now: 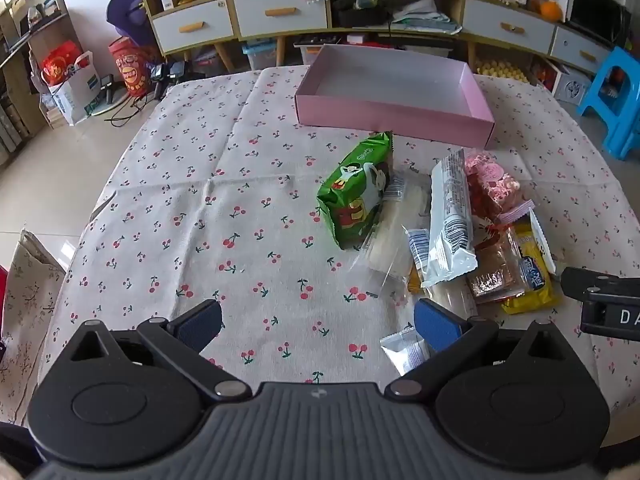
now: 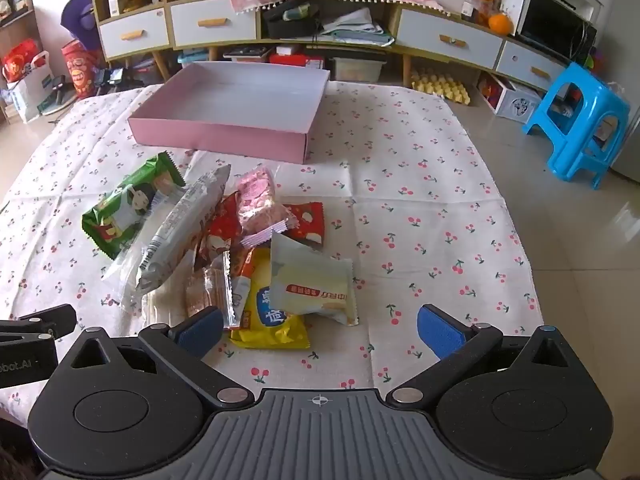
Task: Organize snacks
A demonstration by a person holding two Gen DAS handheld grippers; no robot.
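An empty pink box [image 1: 394, 116] [image 2: 224, 136] stands at the far side of the cherry-print tablecloth. In front of it lies a heap of snack packets: a green packet [image 1: 356, 192] [image 2: 128, 208], a long silver packet [image 1: 450, 220] [image 2: 180, 232], a pink packet [image 2: 258, 196], a pale cream packet [image 2: 312, 284] and a yellow packet [image 2: 268, 320]. My left gripper [image 1: 318, 322] hovers open above bare cloth, near and left of the heap. My right gripper [image 2: 320, 326] is open too, with the yellow packet's near end between its fingers but untouched.
A small silver packet [image 1: 406, 350] lies apart beside the left gripper's right finger. The right gripper's body [image 1: 600, 300] shows at the left view's right edge. A blue stool [image 2: 580, 124] and low cabinets [image 2: 320, 28] stand beyond the table.
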